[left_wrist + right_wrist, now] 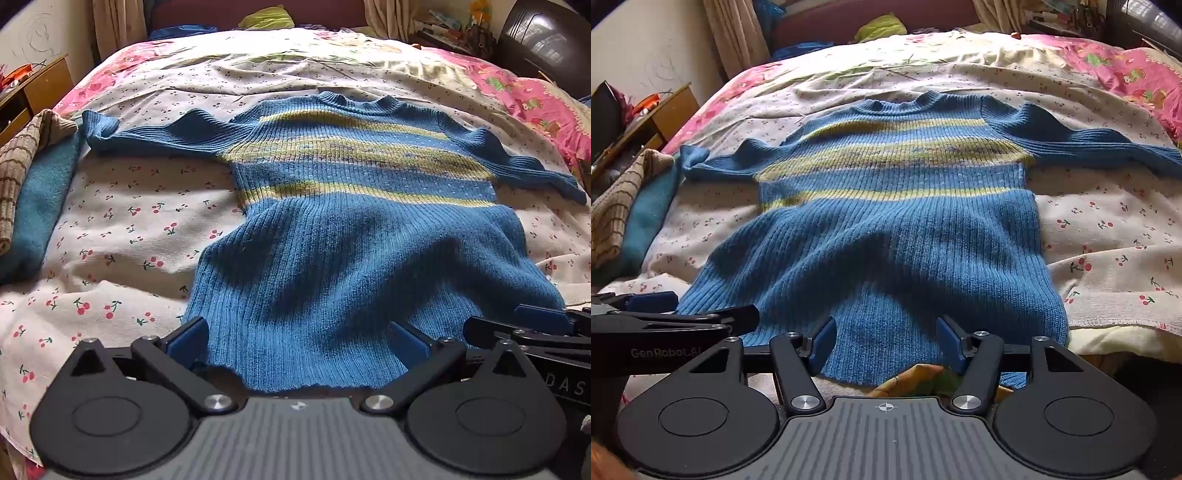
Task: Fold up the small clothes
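Note:
A small blue ribbed sweater with yellow-green stripes (343, 221) lies flat on the bed, neck away from me, both sleeves spread out. It also shows in the right wrist view (886, 236). My left gripper (297, 341) is open, its blue pads either side of the hem's left part. My right gripper (886, 341) is open at the hem's right part, just above the edge. The right gripper also shows at the right edge of the left wrist view (539, 325), and the left gripper at the left edge of the right wrist view (653, 302).
The bed has a white cherry-print sheet (122, 236) over a pink floral quilt (524, 92). A brown checked cloth (22, 166) and a teal towel (40, 199) lie at the left. A wooden nightstand (33, 88) stands at the far left and a dark chair (546, 40) at the far right.

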Demonstrator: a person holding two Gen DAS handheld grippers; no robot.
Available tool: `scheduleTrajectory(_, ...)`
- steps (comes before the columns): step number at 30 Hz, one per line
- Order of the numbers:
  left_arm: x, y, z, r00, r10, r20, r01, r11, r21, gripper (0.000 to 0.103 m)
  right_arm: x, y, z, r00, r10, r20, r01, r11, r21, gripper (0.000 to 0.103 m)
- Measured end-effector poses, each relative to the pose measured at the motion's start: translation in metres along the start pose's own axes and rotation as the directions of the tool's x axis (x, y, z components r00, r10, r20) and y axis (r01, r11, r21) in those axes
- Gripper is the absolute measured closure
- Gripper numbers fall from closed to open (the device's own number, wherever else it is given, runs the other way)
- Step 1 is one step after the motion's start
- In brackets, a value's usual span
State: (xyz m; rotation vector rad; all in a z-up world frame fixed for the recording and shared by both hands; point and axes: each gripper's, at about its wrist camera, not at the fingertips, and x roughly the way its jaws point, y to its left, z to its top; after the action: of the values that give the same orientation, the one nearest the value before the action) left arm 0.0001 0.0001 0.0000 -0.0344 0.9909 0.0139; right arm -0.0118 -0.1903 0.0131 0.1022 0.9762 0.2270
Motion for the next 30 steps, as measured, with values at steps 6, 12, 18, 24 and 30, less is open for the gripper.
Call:
scheduleTrajectory(6, -0.001, 0.0, 0.0, 1.0, -0.002, 0.002, 0.002, 1.0, 0.0, 0.0, -0.004, 0.002, 0.006, 1.0, 0.0, -0.002, 0.0, 1.0, 0.003, 0.043)
scheduleTrajectory(12, -0.004, -0.001, -0.005, 1.0, 0.0, 0.003, 0.0, 1.0, 0.006, 0.0, 0.005, -0.003, 0.004, 1.0, 0.007, -0.016, -0.007, 1.0, 0.011, 0.043)
scheduleTrajectory(18, 0.009, -0.005, -0.01, 1.0, 0.0, -0.005, 0.0, 1.0, 0.004, 0.0, 0.005, -0.008, 0.004, 1.0, 0.017, -0.021, -0.017, 1.0, 0.023, 0.043)
scheduleTrajectory(24, 0.008, -0.006, -0.002, 1.0, -0.004, -0.019, 0.004, 1.0, 0.006, 0.0, 0.004, -0.01, 0.003, 1.0, 0.022, -0.02, -0.022, 0.999, 0.031, 0.043)
scheduleTrajectory(30, 0.008, -0.007, -0.001, 1.0, -0.008, -0.025, 0.008, 1.0, 0.012, 0.0, 0.005, -0.014, 0.003, 0.999, 0.025, -0.021, -0.024, 0.999, 0.04, 0.043)
